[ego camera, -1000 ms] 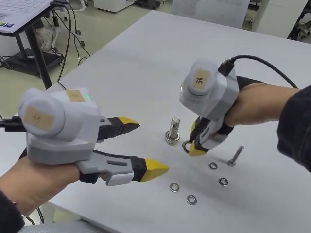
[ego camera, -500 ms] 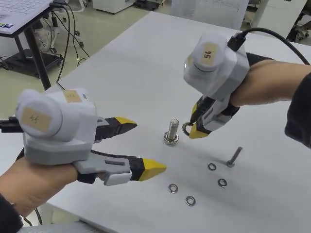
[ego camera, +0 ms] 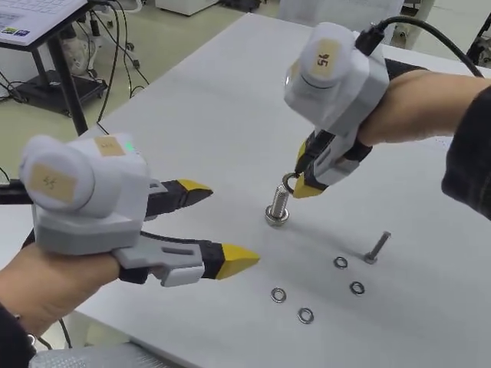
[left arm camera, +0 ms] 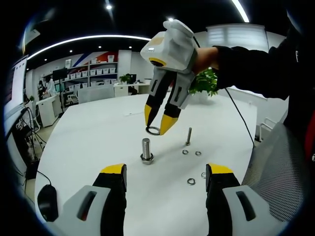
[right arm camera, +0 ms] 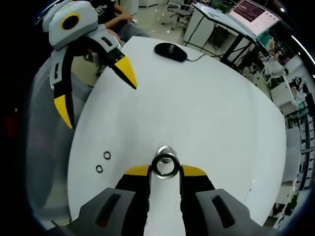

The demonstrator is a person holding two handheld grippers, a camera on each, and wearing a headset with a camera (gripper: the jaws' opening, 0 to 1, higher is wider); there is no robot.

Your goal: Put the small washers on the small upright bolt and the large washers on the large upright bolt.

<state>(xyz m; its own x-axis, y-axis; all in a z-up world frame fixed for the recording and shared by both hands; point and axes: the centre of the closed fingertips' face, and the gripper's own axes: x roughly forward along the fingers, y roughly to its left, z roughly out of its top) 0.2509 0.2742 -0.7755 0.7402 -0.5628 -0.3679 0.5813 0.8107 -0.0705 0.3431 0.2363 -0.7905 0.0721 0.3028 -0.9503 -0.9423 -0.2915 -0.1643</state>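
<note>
Large washer (ego camera: 288,182) is clenched between the tips of my right gripper (ego camera: 301,182), just over the top of the large upright bolt (ego camera: 278,205) below them. My left gripper (ego camera: 225,225) is released, jaws spread wide, grasping nothing. Small washers (ego camera: 279,294) lie on the table (ego camera: 230,100) ahead of its tips.

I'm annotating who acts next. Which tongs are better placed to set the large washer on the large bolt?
Right. The right tongs are shut on the large washer, which hangs close above the large bolt. The left tongs are open, holding nothing, off to the side.
</note>
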